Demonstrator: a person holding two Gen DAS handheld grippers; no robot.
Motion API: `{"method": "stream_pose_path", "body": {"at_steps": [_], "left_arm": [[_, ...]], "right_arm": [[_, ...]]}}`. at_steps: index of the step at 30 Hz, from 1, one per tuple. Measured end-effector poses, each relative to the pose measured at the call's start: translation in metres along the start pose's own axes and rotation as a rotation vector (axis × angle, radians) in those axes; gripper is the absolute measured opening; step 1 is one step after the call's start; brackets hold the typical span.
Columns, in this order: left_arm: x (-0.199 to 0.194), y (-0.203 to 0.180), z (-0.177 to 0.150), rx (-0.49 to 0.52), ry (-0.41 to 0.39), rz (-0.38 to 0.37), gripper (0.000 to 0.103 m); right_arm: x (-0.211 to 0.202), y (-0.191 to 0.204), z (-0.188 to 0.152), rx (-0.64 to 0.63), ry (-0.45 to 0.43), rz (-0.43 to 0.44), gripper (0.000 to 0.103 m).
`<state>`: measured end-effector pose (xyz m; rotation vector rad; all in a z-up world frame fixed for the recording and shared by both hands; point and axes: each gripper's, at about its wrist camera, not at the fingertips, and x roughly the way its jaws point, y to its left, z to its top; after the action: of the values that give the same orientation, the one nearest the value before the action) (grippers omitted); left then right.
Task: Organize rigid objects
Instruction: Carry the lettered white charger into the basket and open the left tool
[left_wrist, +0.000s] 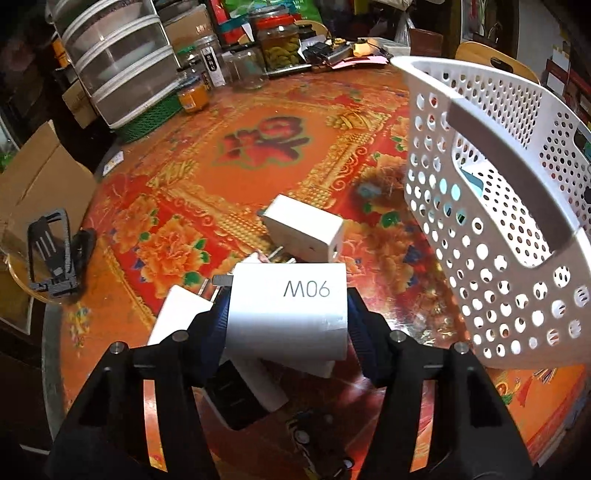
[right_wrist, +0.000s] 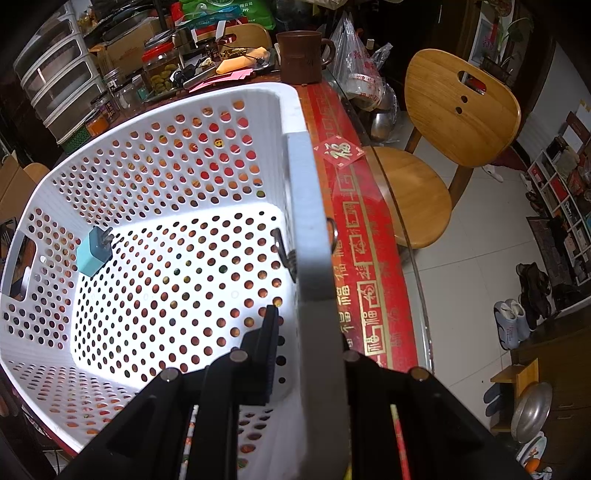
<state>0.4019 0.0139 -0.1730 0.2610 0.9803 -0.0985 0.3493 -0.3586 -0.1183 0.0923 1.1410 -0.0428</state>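
1. My left gripper (left_wrist: 288, 314) squeezes a white square plastic charger block marked "M06" (left_wrist: 291, 306) between its two fingers, up above the table.
2. Just past it, another white plug block (left_wrist: 306, 229) lies on the red and gold flowered tablecloth (left_wrist: 258, 147).
3. My right gripper (right_wrist: 310, 354) pinches the rim of the white plastic basket full of holes (right_wrist: 166, 166).
4. A small light-blue plug block (right_wrist: 94, 253) sits inside that basket, near its far-left wall.
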Motion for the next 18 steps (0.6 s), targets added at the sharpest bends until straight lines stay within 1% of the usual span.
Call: {"method": "stream_pose_path", "body": {"at_steps": [8,12,14,18], "left_arm": [[-0.028,0.014,0.004,0.001,-0.068,0.122,0.056],[-0.037,0.022,0.009,-0.011,-0.078,0.181,0.056],[-0.043,0.027,0.012,-0.023,-0.083,0.198,0.056],[-0.066,0.026,0.022,-0.014,-0.119,0.221,0.056]], "right_arm": [[0.0,0.0,0.0,0.001,0.0,-0.001,0.015],[0.001,0.001,0.0,-0.001,0.001,0.0,0.015],[0.001,0.001,0.0,0.0,0.001,0.0,0.015],[0.001,0.001,0.0,0.0,0.001,-0.001,0.015]]}}
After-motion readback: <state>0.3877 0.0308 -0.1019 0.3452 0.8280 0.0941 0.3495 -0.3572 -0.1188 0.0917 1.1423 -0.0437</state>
